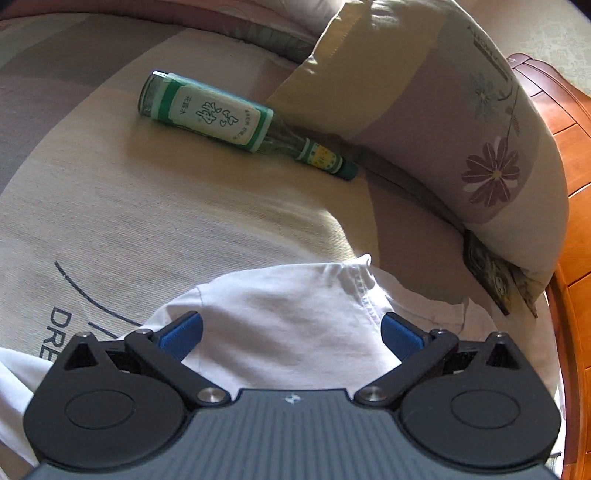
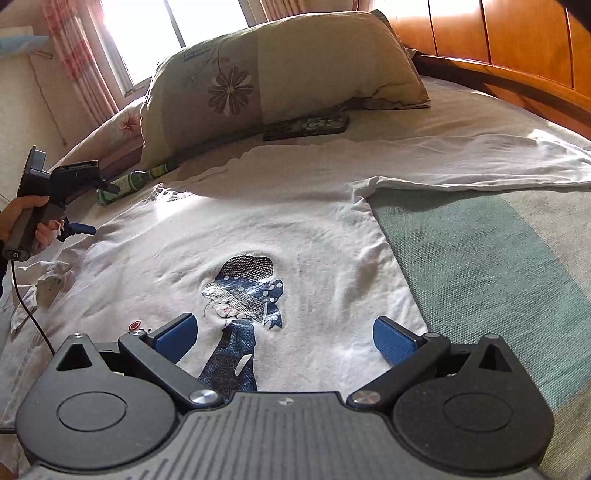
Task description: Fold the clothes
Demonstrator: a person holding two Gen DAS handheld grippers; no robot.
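- The white shirt [image 2: 280,229] lies spread flat on the bed [image 2: 491,266], print side up, with one long sleeve [image 2: 480,162] stretched toward the wooden headboard [image 2: 517,48] side.
- To the shirt's right the striped mattress cover is bare up to the bed's edge, the widest free stretch in view.
- The right gripper [image 2: 284,338] hangs over the shirt's lower part, fingers spread wide, nothing between them.
- The left gripper [image 1: 291,334] is over a bunched sleeve end [image 1: 351,280] at the shirt's far side; its blue fingers [image 1: 184,334] are wide apart, and the cloth lies below them, not pinched.
- A green glass bottle [image 1: 229,118] lies on its side on the mattress beyond the left gripper, its neck close to the flowered pillow [image 1: 461,122].
- A dark flat case [image 2: 306,127] is partly tucked under the pillow's lower edge.
- Only the right wrist view shows the printed figure [image 2: 243,295], the window [image 2: 166,29], and the hand [image 2: 26,221] holding the left gripper's handle with its cable.
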